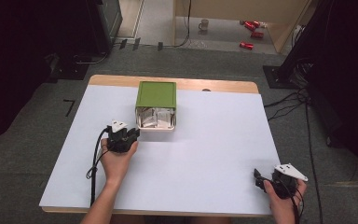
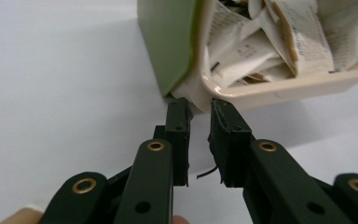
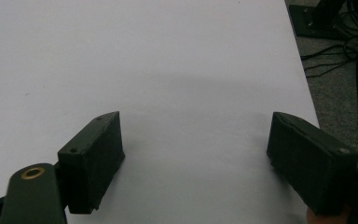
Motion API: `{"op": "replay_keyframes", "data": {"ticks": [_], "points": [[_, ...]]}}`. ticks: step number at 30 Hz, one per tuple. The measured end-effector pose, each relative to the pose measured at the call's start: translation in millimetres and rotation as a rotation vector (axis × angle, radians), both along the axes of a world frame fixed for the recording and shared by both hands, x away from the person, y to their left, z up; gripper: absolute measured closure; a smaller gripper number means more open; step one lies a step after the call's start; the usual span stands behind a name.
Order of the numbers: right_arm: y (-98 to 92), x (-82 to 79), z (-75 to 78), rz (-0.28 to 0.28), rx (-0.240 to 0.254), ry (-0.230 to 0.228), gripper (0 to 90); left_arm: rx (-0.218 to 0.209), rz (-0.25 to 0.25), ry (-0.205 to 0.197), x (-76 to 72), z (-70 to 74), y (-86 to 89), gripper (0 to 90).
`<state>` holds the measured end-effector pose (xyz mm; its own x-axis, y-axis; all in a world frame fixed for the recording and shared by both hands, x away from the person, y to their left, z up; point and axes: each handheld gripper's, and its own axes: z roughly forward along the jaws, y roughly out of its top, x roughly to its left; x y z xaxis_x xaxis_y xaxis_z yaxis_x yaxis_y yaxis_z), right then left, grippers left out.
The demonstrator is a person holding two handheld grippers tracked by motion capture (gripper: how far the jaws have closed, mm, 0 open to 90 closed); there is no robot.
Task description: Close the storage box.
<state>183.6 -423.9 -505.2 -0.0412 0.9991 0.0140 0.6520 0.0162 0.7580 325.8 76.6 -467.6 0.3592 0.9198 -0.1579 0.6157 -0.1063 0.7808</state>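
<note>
High view: left tongs point(image 1: 134, 134), slightly parted and empty, nose the packet-filled green box's point(image 1: 156, 94) near-left corner on the counter point(image 1: 205, 163), needing wider spread; right tongs point(image 1: 259, 179) rest wide apart.

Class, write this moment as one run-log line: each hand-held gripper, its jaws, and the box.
left hand-held gripper: jaws narrowly apart at box rim, nothing gripped | right hand-held gripper: open over bare table | green box: on its side, packets inside

Packets point(image 1: 154, 117) in box point(image 1: 156, 94) on table point(image 1: 205, 154)
</note>
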Motion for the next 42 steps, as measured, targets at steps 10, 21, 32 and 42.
{"op": "replay_keyframes", "data": {"ticks": [10, 21, 32, 42], "points": [[0.0, 0.1, 0.0, 0.0, 0.0, 0.001, 17.8, 0.004, 0.019, -0.005, 3.7, 2.1, -1.0, 79.8], [0.2, 0.0, 0.0, -0.001, 0.0, 0.001, 17.7, -0.005, -0.003, 0.0, 6.1, 1.0, -8.1, 77.2], [-0.1, 0.1, 0.0, 0.0, 0.0, 0.001, 17.8, 0.004, 0.016, 0.005, 11.3, 2.6, -12.0, 77.1], [-0.1, 0.1, 0.0, 0.0, 0.001, 0.0, 17.8, 0.039, -0.035, -0.004, 8.3, 0.5, -9.4, 64.4]]}}
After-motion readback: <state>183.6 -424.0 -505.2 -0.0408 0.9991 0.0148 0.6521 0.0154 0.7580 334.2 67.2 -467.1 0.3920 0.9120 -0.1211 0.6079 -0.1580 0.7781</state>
